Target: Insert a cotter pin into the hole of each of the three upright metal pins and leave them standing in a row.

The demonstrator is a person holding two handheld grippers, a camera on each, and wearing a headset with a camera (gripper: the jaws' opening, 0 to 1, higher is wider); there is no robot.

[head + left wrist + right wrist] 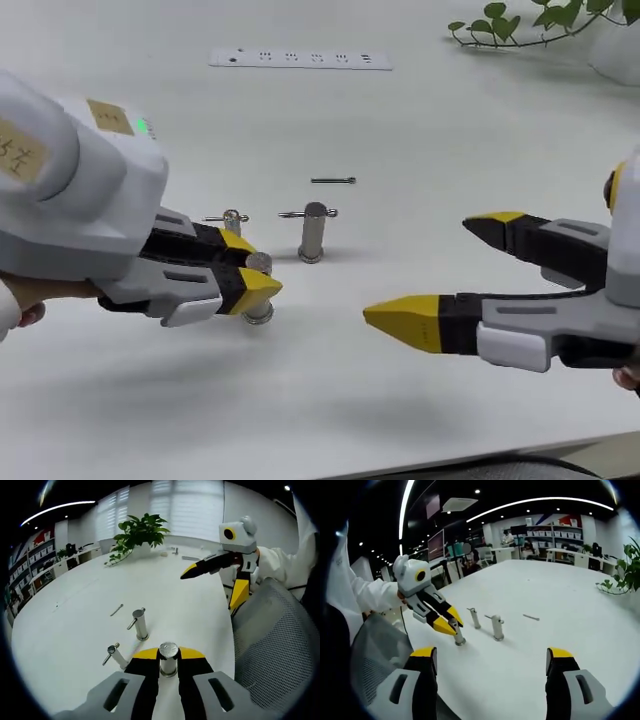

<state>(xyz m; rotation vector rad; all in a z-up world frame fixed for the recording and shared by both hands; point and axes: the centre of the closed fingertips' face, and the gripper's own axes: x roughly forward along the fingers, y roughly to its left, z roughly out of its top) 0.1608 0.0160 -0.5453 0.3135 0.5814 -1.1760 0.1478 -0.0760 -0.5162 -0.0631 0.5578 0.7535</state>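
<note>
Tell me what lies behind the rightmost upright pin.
A loose cotter pin lies flat on the table behind the rightmost upright pin, apart from it; farther back, a white strip. The pin's body hides the table directly behind it.

- Left gripper (258, 275): bulky white rounded housing, two tan labels (110, 116) on top, small green light (143, 126) glowing.
- Right gripper (415, 268): white and grey shell, black mid-section.
- Fingers (410, 322) on both: black, tapering to pointed yellow tips, grey slotted plates alongside.
- Long white sleeve (282, 562), loose and creased, behind the right gripper's housing.
</note>
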